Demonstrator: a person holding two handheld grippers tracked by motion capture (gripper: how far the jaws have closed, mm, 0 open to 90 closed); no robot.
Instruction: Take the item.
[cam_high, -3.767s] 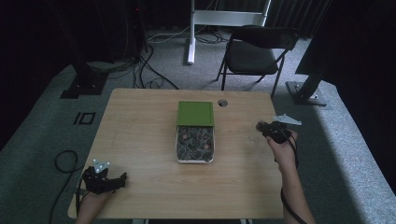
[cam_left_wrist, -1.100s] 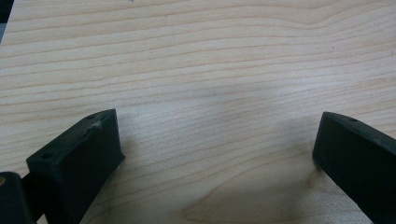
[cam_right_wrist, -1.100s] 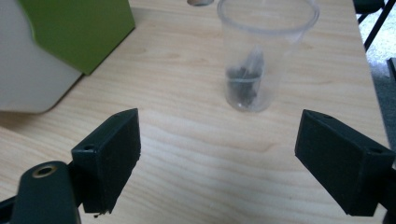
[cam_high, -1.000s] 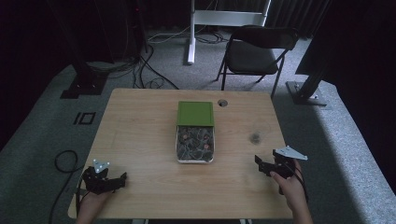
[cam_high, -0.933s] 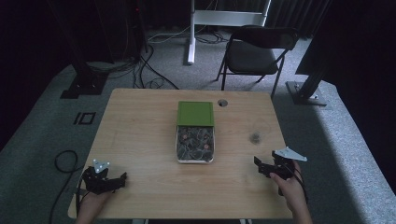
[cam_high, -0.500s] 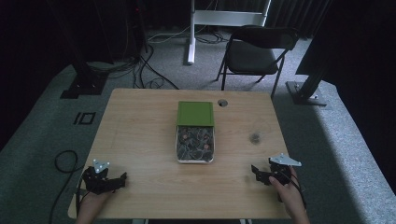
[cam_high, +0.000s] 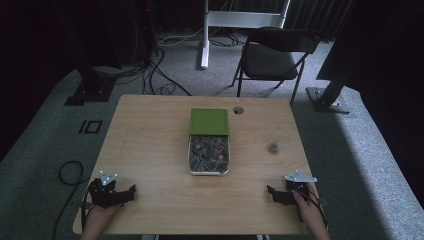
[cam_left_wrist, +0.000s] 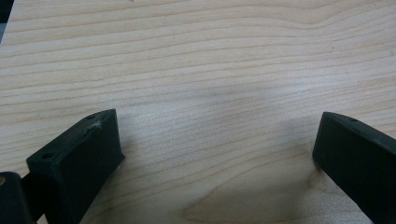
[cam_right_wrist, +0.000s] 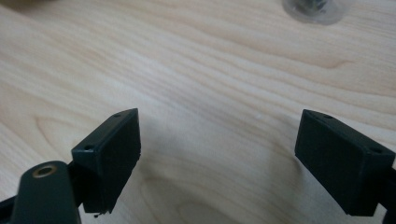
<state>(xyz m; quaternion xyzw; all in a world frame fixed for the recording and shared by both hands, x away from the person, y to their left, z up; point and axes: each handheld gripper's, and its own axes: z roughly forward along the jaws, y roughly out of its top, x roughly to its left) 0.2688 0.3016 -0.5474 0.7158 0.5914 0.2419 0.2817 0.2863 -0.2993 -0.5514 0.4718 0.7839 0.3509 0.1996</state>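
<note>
— Where's your work? The tin (cam_high: 209, 159) sits mid-table, its green lid (cam_high: 209, 121) slid back, small dark bits loose inside.

— How will it handle? Likely light, stiff and slick; you'd best pinch a side wall, level, or the contents spill.

— Anything in your way? Bare table (cam_high: 150, 145) between. Your left gripper (cam_high: 131, 189) and right gripper (cam_high: 270, 190) rest near the front corners, jaws wide apart, holding nothing.

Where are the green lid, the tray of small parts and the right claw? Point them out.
green lid (cam_high: 209, 121), high view, middle of its top face.
tray of small parts (cam_high: 208, 171), high view, near rim.
right claw (cam_high: 270, 192), high view, between its open jaws.
</note>
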